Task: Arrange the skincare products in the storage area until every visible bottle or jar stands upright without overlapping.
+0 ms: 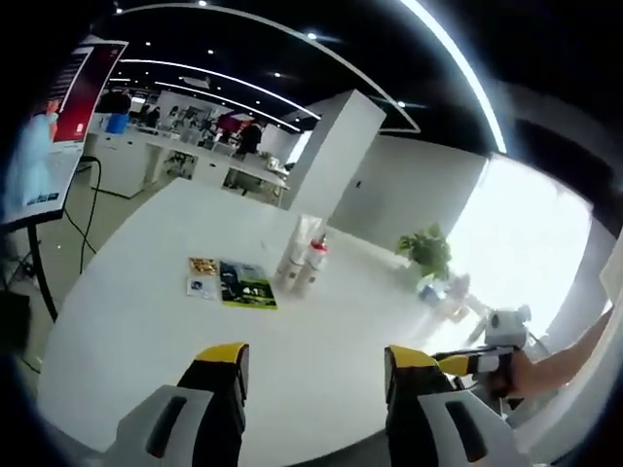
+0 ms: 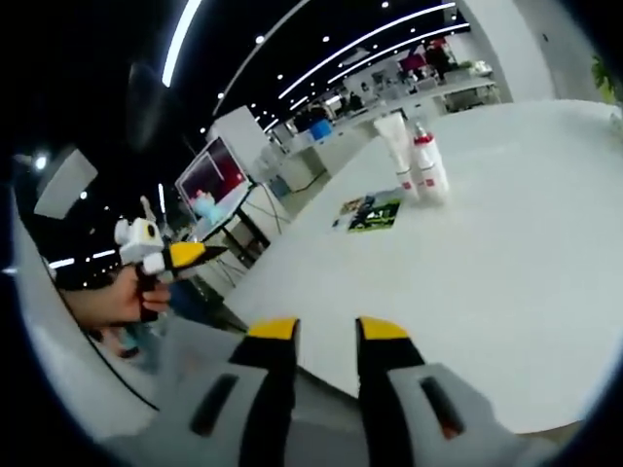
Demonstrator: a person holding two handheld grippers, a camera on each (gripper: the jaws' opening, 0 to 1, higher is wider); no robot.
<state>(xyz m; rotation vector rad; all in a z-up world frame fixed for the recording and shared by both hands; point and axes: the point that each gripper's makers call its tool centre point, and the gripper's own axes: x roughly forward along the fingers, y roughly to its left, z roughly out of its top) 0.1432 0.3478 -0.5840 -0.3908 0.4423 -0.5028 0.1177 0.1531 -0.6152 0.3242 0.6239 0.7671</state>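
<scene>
While both jaws gape, slender white bottles (image 1: 304,261) stand on the glossy table (image 1: 146,292).

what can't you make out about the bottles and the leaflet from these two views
- Bottles: too small in the left gripper view to read labels or count; they overlap in the right gripper view.
- Leaflet: print too small, blurred.
- Table: far edge cut off, right gripper view.

A printed leaflet (image 1: 234,284) is lying flat on the white bench (image 1: 146,321), a potted plant (image 1: 425,251) standing beyond, a screen (image 1: 58,117) glowing nearby.
</scene>
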